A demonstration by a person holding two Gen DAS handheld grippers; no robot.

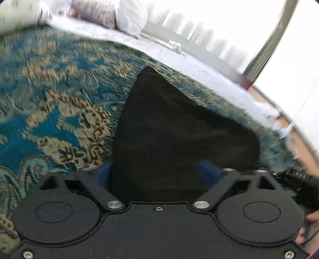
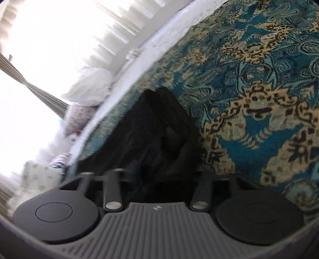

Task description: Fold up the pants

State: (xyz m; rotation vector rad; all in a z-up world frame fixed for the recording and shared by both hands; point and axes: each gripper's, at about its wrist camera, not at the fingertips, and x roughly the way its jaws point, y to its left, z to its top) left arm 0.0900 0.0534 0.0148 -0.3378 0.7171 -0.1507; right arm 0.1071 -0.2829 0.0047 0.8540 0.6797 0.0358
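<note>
The black pants (image 1: 175, 127) lie partly on a blue and gold patterned bedspread (image 1: 49, 95). In the left wrist view the black cloth fills the space between my left gripper's (image 1: 157, 171) blue fingers (image 1: 207, 171) and covers their tips. The jaws stand fairly wide around the bunched cloth. In the right wrist view the pants (image 2: 159, 131) hang folded and creased in front of my right gripper (image 2: 161, 175). Its fingers are hidden in the dark cloth and look closed on it.
A white sheet edge (image 1: 199, 65) borders the bedspread. White pillows (image 1: 131, 16) and a grey cushion (image 1: 95, 12) lie at the far side. A bright window with a curtain (image 1: 265, 51) is beyond. The other gripper (image 1: 299, 179) and a hand show at the right edge.
</note>
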